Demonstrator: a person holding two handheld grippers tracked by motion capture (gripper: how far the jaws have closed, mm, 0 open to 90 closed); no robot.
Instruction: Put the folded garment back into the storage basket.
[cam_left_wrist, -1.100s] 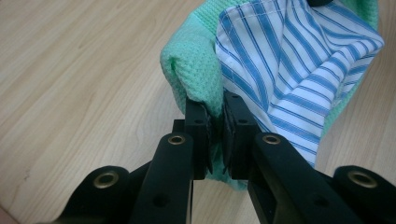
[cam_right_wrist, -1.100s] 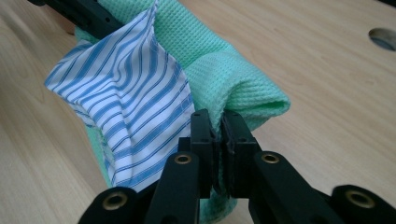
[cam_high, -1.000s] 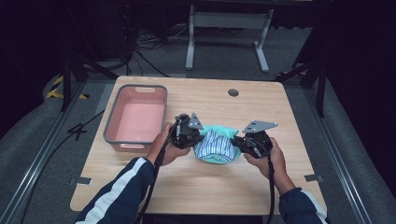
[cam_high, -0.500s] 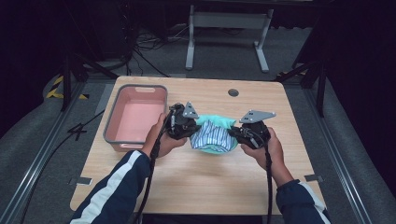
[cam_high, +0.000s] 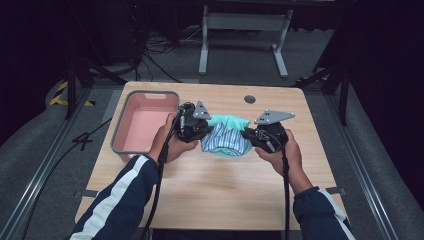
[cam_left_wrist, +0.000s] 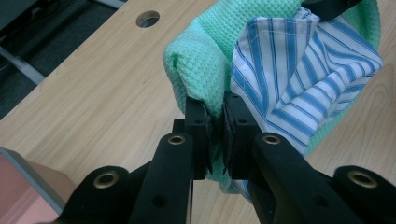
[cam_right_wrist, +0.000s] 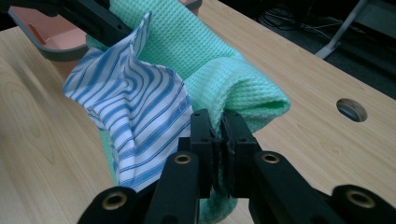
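Both grippers have carried the bundle farther from the person; left gripper (cam_left_wrist: 215, 116) and right gripper (cam_right_wrist: 218, 130) each clamp the green waffle-weave cloth (cam_high: 227, 121), with the blue-striped white fabric (cam_high: 223, 140) slung between them.

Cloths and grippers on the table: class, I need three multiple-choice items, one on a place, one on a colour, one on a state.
1. Where is the pink bin?
A. left of the left gripper
B. right of the right gripper
C. on the floor

2. What does the bundle pair with the green waffle cloth?
A. red checked cloth
B. blue-and-white striped cloth
C. black cloth

3. How do the two grippers stand?
A. both open
B. one open
C. both shut on the bundle

Key: 1 A, the bin sits beside the left gripper. 2 B, striped cloth. 3 C, the left and the right gripper clamp cloth.
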